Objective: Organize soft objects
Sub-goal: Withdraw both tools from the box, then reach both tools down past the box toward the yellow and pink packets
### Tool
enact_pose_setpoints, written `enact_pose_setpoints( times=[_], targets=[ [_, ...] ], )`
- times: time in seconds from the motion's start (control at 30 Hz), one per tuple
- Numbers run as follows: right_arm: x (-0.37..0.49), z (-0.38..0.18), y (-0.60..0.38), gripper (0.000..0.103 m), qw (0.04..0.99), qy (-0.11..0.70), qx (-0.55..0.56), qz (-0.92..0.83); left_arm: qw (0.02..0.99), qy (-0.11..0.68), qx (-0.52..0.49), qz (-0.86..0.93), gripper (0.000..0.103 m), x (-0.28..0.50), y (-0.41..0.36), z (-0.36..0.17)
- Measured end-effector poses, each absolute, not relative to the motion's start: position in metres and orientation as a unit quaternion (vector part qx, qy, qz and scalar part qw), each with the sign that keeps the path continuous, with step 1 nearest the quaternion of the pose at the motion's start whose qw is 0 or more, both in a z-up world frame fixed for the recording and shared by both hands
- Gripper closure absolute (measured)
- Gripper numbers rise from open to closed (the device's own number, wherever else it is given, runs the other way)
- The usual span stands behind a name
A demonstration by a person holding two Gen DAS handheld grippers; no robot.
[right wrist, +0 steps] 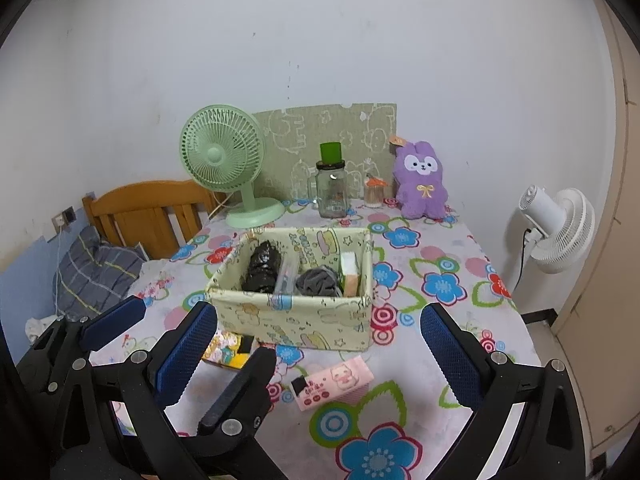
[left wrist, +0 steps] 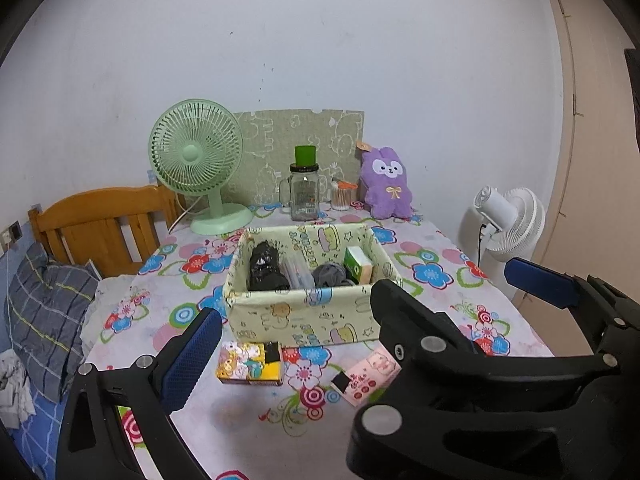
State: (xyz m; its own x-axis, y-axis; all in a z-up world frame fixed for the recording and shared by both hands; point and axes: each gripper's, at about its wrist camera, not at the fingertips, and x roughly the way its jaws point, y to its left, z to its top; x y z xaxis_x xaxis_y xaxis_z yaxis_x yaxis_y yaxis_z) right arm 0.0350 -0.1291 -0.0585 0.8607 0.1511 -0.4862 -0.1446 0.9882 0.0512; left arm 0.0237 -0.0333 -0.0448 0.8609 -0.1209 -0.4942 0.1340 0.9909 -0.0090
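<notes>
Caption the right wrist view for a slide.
Open right gripper faces the fabric box, pink tissue pack lying in front.

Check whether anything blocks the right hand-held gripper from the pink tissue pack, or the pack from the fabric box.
Nothing visible does. The pink tissue pack lies on bare tablecloth ahead of the open right hand-held gripper. Only the near wall of the fabric box stands behind it, so lift over.
</notes>
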Motion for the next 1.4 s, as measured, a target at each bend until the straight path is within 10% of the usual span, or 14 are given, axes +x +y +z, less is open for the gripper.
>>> enact_pose_setpoints(
  times=[1.4],
  targets=[
    [0.094,-0.184,-0.128,0.001,0.911,0.408,0.051,0.044,0.923,0.382,-0.004,-0.04,0.001,0.073,-0.008,-0.162]
  ],
)
